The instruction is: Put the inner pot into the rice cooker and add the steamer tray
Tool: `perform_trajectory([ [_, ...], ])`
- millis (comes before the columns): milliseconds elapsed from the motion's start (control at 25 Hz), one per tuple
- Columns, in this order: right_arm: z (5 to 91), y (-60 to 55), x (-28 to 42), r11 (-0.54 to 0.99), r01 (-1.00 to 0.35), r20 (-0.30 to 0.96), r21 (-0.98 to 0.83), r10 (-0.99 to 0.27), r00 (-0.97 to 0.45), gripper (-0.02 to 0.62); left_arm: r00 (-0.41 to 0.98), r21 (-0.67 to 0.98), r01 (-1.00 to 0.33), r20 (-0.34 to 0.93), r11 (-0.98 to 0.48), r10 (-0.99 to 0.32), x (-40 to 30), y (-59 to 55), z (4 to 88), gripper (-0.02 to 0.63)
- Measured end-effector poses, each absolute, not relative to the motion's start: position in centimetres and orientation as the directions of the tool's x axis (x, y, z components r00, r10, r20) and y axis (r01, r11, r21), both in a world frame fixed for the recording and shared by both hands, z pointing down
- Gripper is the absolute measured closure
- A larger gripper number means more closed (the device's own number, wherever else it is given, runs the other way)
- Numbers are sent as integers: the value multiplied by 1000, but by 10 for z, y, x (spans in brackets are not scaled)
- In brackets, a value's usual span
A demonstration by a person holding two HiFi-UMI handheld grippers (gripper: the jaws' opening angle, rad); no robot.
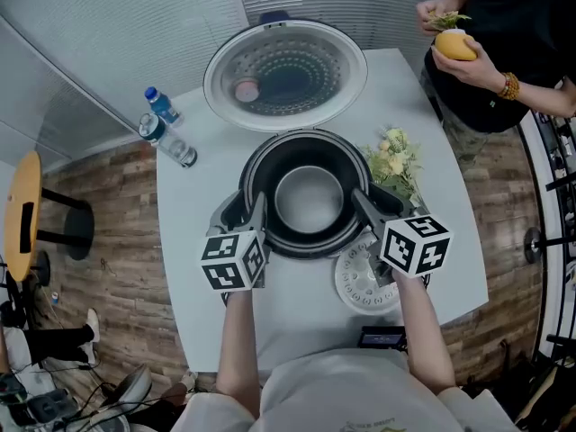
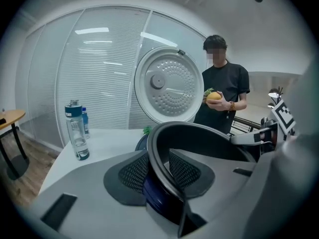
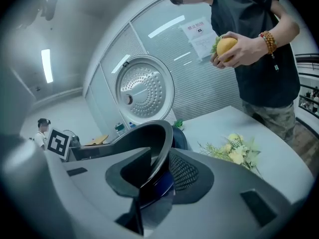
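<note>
The black inner pot (image 1: 309, 201) sits down inside the rice cooker (image 1: 228, 212) at the middle of the white table, and its rim stands just above the cooker's dark blue body (image 2: 152, 190). My left gripper (image 1: 258, 207) straddles the left side of the pot rim (image 2: 199, 128); my right gripper (image 1: 360, 201) straddles the right side (image 3: 149, 128). Both are open: the rim passes between the pads with a little slack. The cooker's lid (image 1: 285, 75) stands open at the back. The white perforated steamer tray (image 1: 364, 282) lies on the table, partly under my right gripper.
Two water bottles (image 1: 166, 138) lie at the table's left. A bunch of pale flowers (image 1: 394, 160) lies right of the cooker. A person holding an orange fruit (image 1: 455, 45) stands at the far right corner. A dark flat device (image 1: 382, 337) rests at the near edge.
</note>
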State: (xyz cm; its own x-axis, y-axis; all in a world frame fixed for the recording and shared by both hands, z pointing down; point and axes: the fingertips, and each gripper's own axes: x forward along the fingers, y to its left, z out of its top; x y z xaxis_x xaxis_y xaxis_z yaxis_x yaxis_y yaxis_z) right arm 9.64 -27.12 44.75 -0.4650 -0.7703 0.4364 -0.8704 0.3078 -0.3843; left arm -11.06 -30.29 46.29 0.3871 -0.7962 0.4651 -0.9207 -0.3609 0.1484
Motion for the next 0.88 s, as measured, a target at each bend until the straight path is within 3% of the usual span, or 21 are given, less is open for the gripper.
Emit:
perform_trajectory([
  [200,450,-274,92,327,-875,443,-357,-766,-467,469,360,80,-927,468,-367,-807,-112,-309,464,475],
  [480,441,-268,105,313,-903,424,-295,-804,-417,460,375,94,-922,458,-376,-806,-107,-302,464,403],
  [880,428,-240,110,307,-913,413,-268,-820,-397,462,410,119,-909,427,-400,-806,-108,-277,450,402],
])
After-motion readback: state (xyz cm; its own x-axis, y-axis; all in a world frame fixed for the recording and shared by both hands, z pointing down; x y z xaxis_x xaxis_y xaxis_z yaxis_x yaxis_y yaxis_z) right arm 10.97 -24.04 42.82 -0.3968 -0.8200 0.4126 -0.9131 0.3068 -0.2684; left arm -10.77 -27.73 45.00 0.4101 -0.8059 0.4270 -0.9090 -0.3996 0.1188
